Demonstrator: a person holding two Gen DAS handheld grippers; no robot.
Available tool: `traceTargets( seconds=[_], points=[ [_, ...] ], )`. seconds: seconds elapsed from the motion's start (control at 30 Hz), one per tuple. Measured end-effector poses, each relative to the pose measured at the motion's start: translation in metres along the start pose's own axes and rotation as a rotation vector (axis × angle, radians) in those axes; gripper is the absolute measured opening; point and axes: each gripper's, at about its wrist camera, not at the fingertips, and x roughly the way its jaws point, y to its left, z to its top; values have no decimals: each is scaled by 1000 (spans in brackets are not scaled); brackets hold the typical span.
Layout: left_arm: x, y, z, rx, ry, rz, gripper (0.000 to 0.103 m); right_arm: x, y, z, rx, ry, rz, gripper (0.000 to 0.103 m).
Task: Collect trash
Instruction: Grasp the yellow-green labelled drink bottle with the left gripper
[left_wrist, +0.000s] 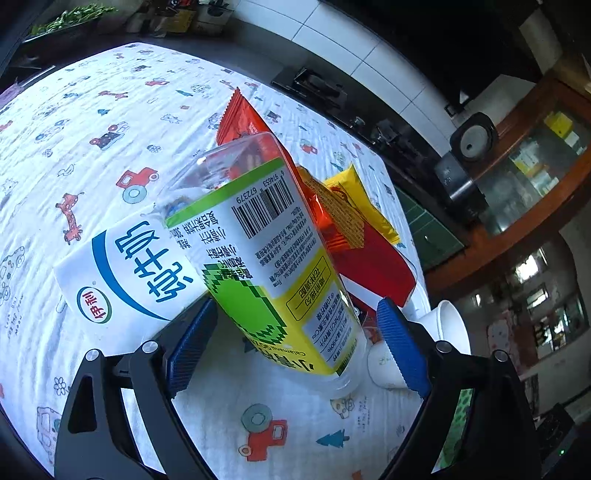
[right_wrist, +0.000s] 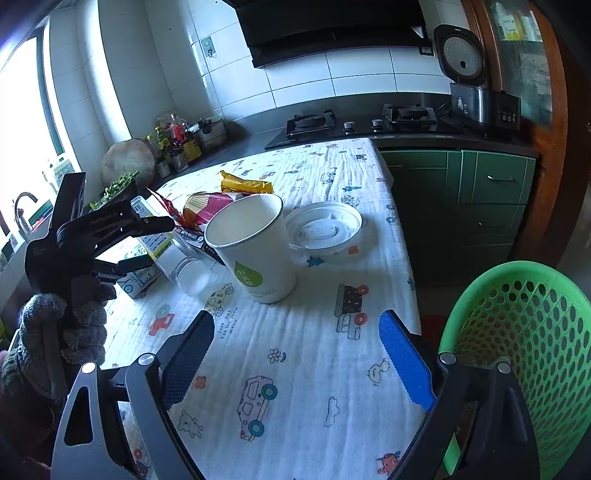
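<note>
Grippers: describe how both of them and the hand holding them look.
Both grippers, left and right, have black frames with silver bolts. The fingers carry ribbed blue pads. The left hand wears a grey knitted glove. No cables show.

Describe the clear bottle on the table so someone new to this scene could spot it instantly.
On the cartoon-print tablecloth, look in the trash pile left of the white paper cup. The clear plastic bottle lies tilted across a white-and-blue milk carton, between the open left tool's fingers. Unlike the foil wrappers behind it, it is see-through with a green-and-yellow barcode label.
</note>
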Motion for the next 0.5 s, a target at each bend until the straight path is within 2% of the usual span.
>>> traceTargets(
  seconds=[0.2, 0.5],
  points=[
    [4, 4, -5, -81, -12, 50, 87, 7, -2, -1, 2, 9, 12, 88],
    [16, 14, -2, -156, -21, 56, 87, 19, 1, 1, -10, 25, 32, 88]
  ],
)
